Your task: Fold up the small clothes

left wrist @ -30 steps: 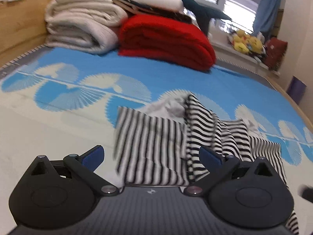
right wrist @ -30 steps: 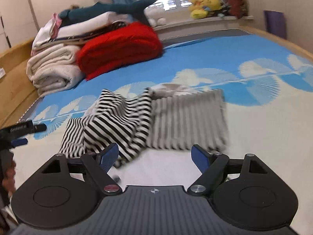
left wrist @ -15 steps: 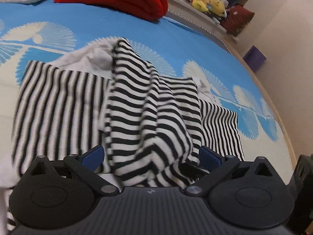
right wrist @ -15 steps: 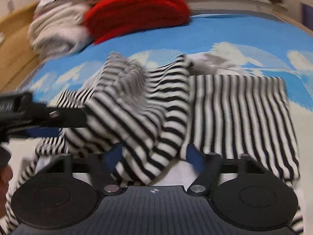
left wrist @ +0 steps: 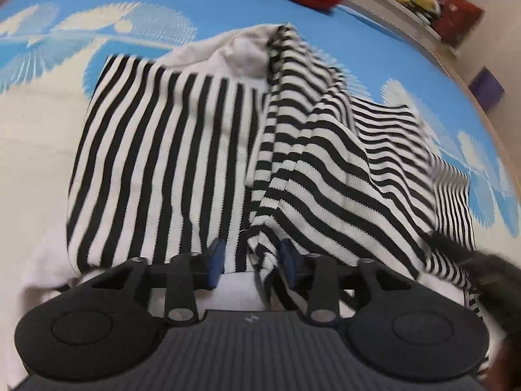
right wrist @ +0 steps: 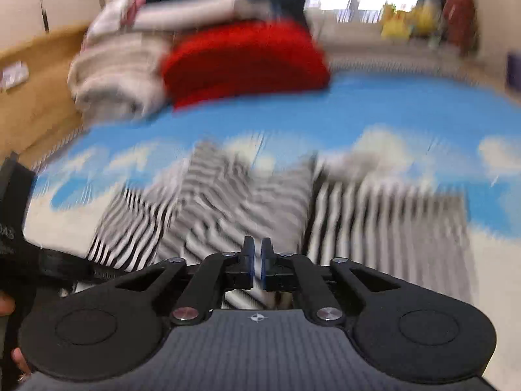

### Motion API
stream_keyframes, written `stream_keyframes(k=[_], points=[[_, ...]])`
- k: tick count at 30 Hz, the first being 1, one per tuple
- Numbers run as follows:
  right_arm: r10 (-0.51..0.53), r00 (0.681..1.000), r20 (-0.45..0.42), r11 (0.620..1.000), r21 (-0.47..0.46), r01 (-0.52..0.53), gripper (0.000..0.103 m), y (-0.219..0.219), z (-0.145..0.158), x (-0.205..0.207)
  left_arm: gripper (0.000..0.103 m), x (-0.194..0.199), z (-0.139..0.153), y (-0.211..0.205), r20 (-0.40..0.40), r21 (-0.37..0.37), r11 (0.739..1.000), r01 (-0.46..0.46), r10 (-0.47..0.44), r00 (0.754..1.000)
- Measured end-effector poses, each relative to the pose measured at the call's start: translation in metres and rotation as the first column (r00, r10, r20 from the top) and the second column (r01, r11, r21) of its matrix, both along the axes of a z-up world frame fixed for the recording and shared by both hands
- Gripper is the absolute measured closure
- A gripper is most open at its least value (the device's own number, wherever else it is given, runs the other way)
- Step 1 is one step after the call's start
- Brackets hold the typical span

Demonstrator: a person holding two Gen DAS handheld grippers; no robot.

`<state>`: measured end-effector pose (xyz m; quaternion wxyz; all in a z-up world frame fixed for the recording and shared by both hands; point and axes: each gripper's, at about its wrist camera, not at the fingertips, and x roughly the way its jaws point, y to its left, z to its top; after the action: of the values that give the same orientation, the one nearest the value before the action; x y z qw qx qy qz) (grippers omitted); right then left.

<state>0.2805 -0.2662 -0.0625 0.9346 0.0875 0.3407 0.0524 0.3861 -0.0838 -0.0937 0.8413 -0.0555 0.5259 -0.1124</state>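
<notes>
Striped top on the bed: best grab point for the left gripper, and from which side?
The near hem of the striped top, at the raised fold ridge by the left gripper. Come in low from the near edge, fingers straddling the ridge: the fabric stands up there, while the left panel lies flat on the bedsheet.

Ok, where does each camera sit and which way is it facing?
Left wrist: on the left gripper, low over the bed, looking along its partly closed fingers at the striped top; the other gripper's dark edge shows at right.
Right wrist: on the right gripper, fingers nearly together, facing the blankets and window; blurred.
Both share the striped top, red blanket and bed.
</notes>
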Motion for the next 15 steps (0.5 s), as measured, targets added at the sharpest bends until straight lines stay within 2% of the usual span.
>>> stream_keyframes(k=[1,2,3,5,6,8,10,13,15], points=[[0.019,0.999,-0.049,1.000,-0.005,-0.019,0.090,0.005,-0.011,0.004,0.007,-0.003,0.004,-0.004,0.023,0.029,0.999,0.025,-0.026,0.999],[0.029,0.996,-0.085,0.999,-0.015,-0.030,0.090,0.010,-0.021,0.008,0.000,-0.007,0.006,-0.006,0.053,0.061,0.998,0.029,-0.032,0.998],[0.045,0.991,-0.125,0.998,-0.033,-0.049,0.090,0.015,-0.029,0.010,0.000,-0.013,0.007,-0.009,0.089,0.096,0.995,0.024,-0.033,0.995],[0.062,0.977,-0.206,0.991,-0.106,-0.085,0.090,0.026,-0.046,0.011,0.000,-0.015,0.005,-0.017,0.086,0.141,0.987,0.076,-0.089,0.992],[0.069,0.980,-0.186,0.987,-0.128,-0.094,0.090,0.029,-0.046,0.008,0.000,-0.016,0.006,-0.021,0.082,0.166,0.981,0.097,-0.112,0.990],[0.064,0.981,-0.182,0.986,-0.141,-0.091,0.080,0.029,-0.036,0.004,0.000,-0.024,0.012,-0.020,0.110,0.202,0.973,0.111,-0.135,0.985],[0.045,0.994,-0.102,0.994,-0.096,-0.055,0.049,0.022,-0.017,-0.011,0.000,-0.033,0.021,-0.019,0.125,0.193,0.973,0.125,-0.151,0.981],[0.035,0.998,0.047,0.997,-0.073,-0.032,0.033,0.013,0.017,-0.060,0.000,-0.053,0.036,-0.014,0.149,0.150,0.978,0.145,-0.167,0.975],[0.066,0.993,0.099,0.996,-0.071,-0.060,0.025,0.010,0.033,-0.097,0.000,-0.080,0.052,-0.011,0.185,0.163,0.973,0.161,-0.190,0.964]])
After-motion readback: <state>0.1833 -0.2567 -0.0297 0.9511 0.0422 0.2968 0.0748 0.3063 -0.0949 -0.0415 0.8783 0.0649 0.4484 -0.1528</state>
